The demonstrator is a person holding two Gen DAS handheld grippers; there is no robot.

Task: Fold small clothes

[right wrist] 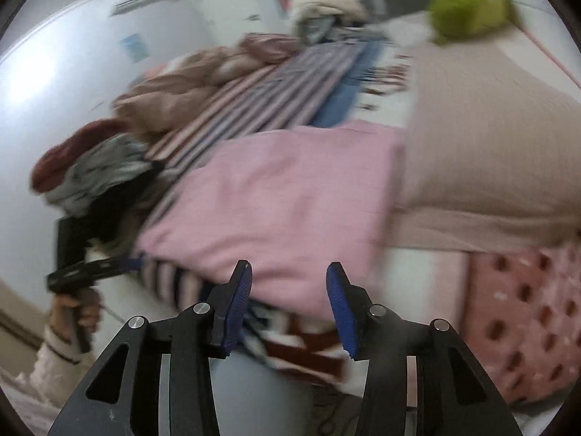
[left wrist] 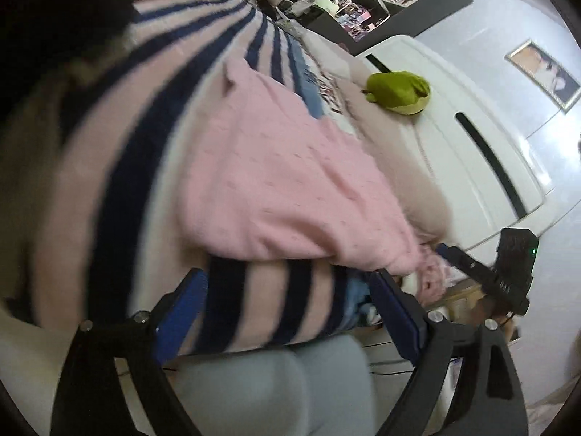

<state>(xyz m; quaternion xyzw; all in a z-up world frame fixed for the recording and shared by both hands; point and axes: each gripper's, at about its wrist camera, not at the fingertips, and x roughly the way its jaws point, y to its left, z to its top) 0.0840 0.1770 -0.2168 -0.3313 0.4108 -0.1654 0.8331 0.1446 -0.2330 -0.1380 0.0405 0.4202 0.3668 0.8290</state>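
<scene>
A small pink knitted garment [left wrist: 276,189] lies folded flat on a pink-and-navy striped blanket [left wrist: 120,167]. It also shows in the right wrist view [right wrist: 287,203]. My left gripper [left wrist: 290,283] is open and empty, its jaws standing wide just short of the garment's near edge. My right gripper [right wrist: 288,272] is open and empty, its blue fingertips [right wrist: 241,283] at the garment's near edge. The right gripper also shows in the left wrist view [left wrist: 454,254], at the garment's right end. The left gripper shows in the right wrist view [right wrist: 134,263], at the garment's left end.
A green cloth bundle [left wrist: 399,91] sits at the far end of the bed [right wrist: 468,0]. A beige knit piece [right wrist: 486,167] lies right of the pink garment. A pile of clothes [right wrist: 109,160] sits at the left. A spotted pink cushion [right wrist: 526,319] lies near right.
</scene>
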